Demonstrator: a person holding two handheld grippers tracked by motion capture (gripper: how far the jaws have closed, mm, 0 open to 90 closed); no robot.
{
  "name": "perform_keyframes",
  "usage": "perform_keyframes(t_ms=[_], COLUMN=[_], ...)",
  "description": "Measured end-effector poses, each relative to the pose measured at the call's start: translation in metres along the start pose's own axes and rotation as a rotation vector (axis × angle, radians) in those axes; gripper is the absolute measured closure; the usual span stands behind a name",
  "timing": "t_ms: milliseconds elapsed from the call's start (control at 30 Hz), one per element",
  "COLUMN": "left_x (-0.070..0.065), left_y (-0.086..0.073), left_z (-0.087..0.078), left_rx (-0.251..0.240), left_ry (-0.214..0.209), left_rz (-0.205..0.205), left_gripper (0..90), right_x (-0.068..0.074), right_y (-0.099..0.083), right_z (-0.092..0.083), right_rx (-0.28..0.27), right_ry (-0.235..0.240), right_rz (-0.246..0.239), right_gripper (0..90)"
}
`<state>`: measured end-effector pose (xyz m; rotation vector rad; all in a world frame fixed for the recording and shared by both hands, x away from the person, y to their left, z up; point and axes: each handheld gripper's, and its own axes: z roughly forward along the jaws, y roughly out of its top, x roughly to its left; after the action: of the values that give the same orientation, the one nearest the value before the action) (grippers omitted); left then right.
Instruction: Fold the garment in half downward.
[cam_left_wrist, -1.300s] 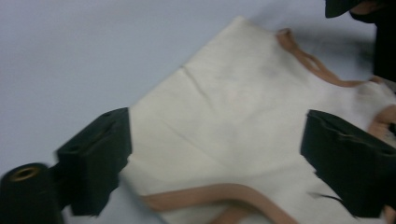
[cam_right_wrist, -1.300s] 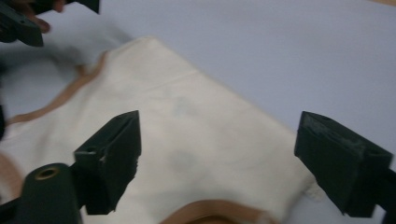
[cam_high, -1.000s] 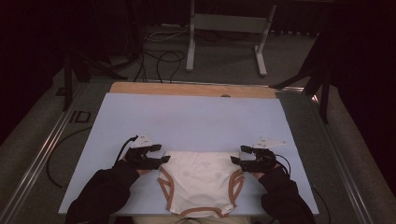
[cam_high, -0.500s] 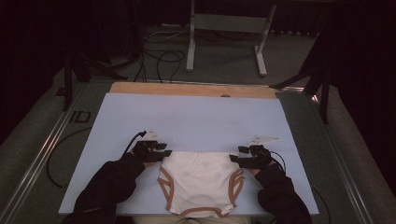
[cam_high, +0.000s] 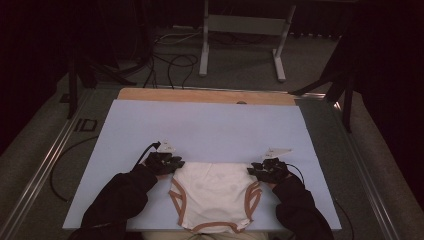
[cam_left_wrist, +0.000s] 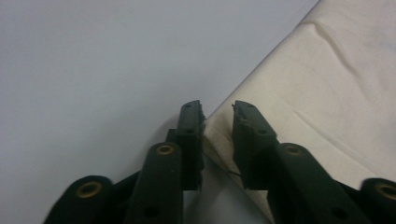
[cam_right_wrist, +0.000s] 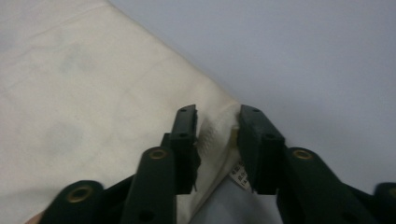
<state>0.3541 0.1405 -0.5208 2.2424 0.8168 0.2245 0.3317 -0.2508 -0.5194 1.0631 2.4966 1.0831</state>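
Cream briefs (cam_high: 212, 192) with tan trim lie flat on the pale blue mat (cam_high: 210, 125), waistband away from the person. My left gripper (cam_high: 172, 164) is at the waistband's left corner. In the left gripper view the cloth corner (cam_left_wrist: 327, 84) fills the narrow gap of that gripper (cam_left_wrist: 218, 112), whose jaws have just been closing. My right gripper (cam_high: 256, 170) is at the right corner. In the right gripper view the cloth (cam_right_wrist: 84, 93) is puckered between that gripper's (cam_right_wrist: 217, 116) jaws, which have also just been closing. A small label (cam_right_wrist: 240, 177) shows under the corner.
A wooden board edge (cam_high: 205, 95) runs along the mat's far side. Metal rails (cam_high: 45, 165) flank the table, and a black cable (cam_high: 57, 170) loops at the left. Beyond the table are floor cables (cam_high: 170, 60) and a grey stand (cam_high: 240, 30).
My left gripper has edged in toward the waistband's left corner and sunk a little. The right hand has hardly moved. The briefs lie as before.
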Motion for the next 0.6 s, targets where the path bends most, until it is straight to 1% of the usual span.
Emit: perform_keyframes(t_ms=[67,167,200,267,333,400,433,467,567,600], left_x=[-0.002,-0.002,-0.001,-0.001,0.001,0.003,0.003,0.003,0.003,0.006], left_y=[0.001,0.001,0.001,0.000,0.000,0.000,0.001,0.001,0.002,0.004], left_z=[0.001,0.001,0.001,-0.001,-0.002,-0.005,-0.006,-0.008,-0.009,-0.010], left_rx=[0.002,0.000,-0.001,-0.008,-0.014,-0.032,-0.033,-0.043,-0.047,-0.047], left_ry=[-0.003,-0.009,-0.010,-0.014,-0.022,-0.027,-0.028,-0.015,-0.008,-0.005], left_rz=[0.008,0.003,0.000,0.001,-0.014,-0.025,-0.024,-0.025,-0.021,-0.024], left_gripper=[83.3,87.2,88.2,89.0,89.2,89.5,89.5,89.5,89.5,89.5], right_x=[0.001,0.002,0.003,0.003,0.003,0.003,0.002,0.002,0.000,-0.002], right_y=[0.000,0.001,0.002,0.003,0.004,0.005,0.006,0.006,0.010,0.014], right_z=[0.000,0.001,0.002,0.002,0.001,0.000,0.000,0.000,-0.001,-0.001], right_rx=[0.001,0.012,0.016,0.019,0.019,0.015,0.012,0.009,0.000,-0.006], right_ry=[-0.005,0.000,0.000,-0.007,-0.007,-0.004,-0.007,-0.008,-0.009,-0.017], right_rz=[-0.006,-0.014,-0.010,-0.016,-0.017,-0.014,-0.015,-0.012,-0.011,-0.020], right_gripper=[78.2,87.4,88.6,89.4,89.7,89.9,89.9,89.9,89.9,89.9])
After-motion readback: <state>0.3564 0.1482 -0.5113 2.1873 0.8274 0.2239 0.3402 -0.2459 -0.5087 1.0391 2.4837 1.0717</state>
